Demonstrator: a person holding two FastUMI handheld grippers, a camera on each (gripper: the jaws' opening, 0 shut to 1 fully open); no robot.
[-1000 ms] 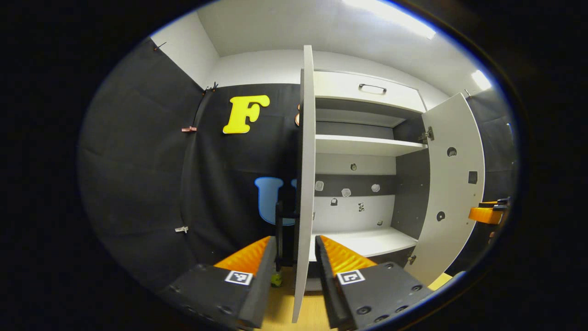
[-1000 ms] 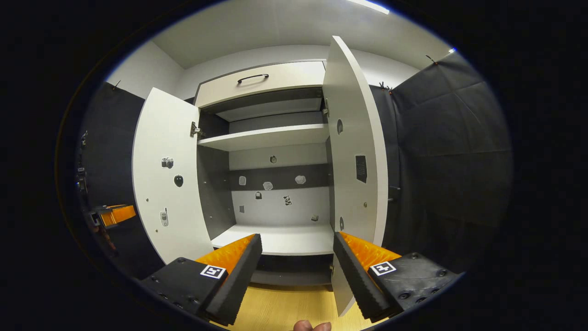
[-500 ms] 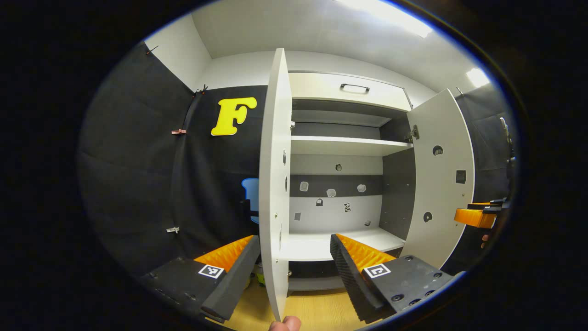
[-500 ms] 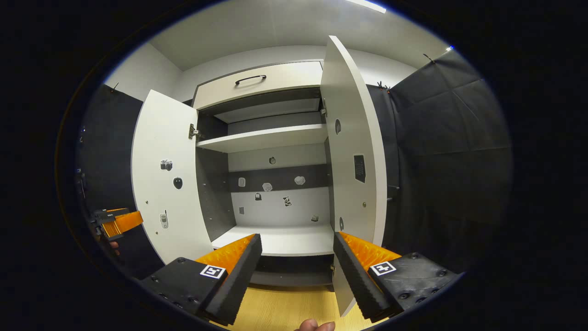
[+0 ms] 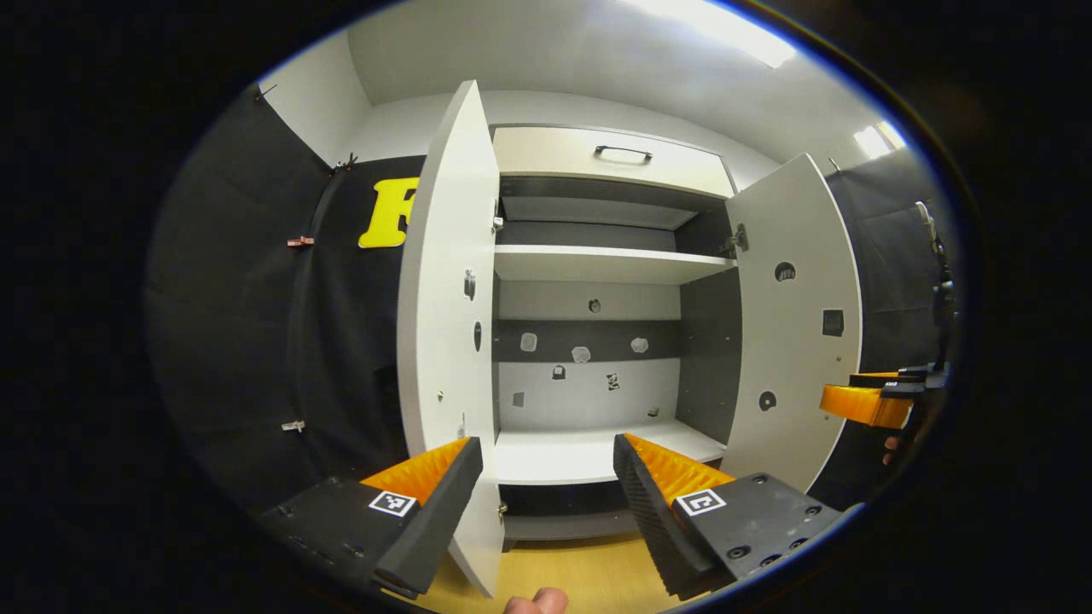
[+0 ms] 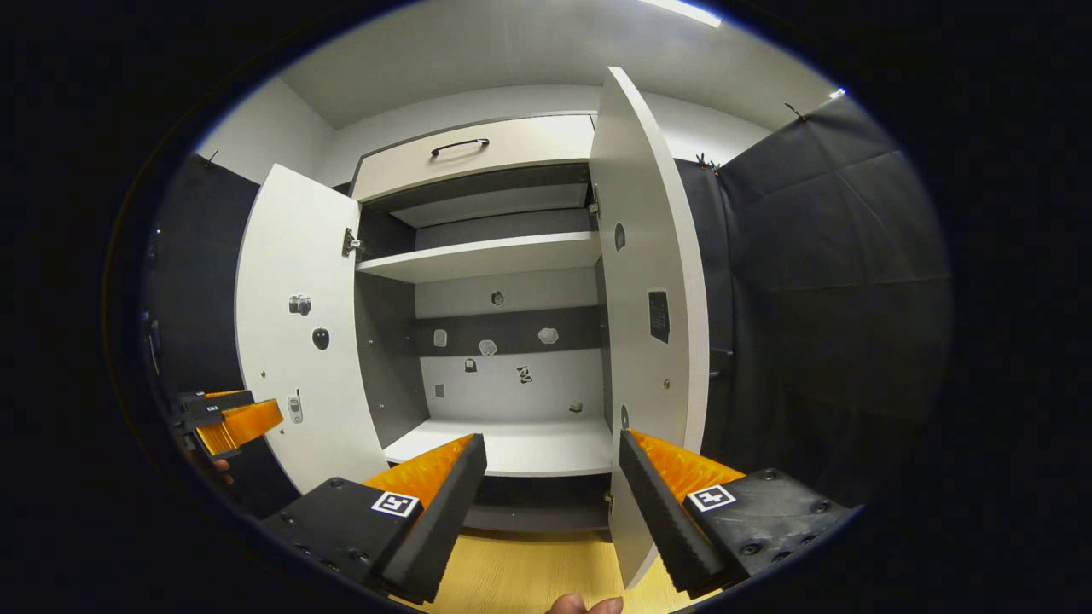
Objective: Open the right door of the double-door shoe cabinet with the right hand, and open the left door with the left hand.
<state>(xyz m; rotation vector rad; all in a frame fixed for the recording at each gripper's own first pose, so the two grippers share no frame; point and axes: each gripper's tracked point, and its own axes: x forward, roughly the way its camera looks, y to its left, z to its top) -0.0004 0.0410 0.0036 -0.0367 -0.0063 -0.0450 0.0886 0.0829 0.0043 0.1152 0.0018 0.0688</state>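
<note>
The white shoe cabinet (image 5: 589, 264) stands with both doors swung open and its shelves bare. In the left gripper view, the left door (image 5: 448, 281) stands edge-on just beside my left gripper's left finger (image 5: 426, 512). My left gripper (image 5: 546, 448) is open and holds nothing. The right door (image 5: 793, 324) hangs wide, with my right gripper (image 5: 862, 402) beyond it. In the right gripper view, the right door (image 6: 648, 298) rises just behind the right finger (image 6: 674, 512). My right gripper (image 6: 550, 443) is open and holds nothing. The left door (image 6: 294, 341) and the left gripper (image 6: 230, 419) show at the left.
A drawer with a black handle (image 5: 623, 153) tops the cabinet. Small stickers dot the back panel (image 6: 503, 384) and the doors' inner faces. Pale wooden floor (image 6: 512, 580) lies below. Black cloth walls (image 6: 819, 281) close in on both sides. A person's fingertip (image 5: 536, 602) shows at the bottom.
My left gripper opened off the left door's edge and shifted right, and that door swung wider to the left. The right gripper and right door barely moved.
</note>
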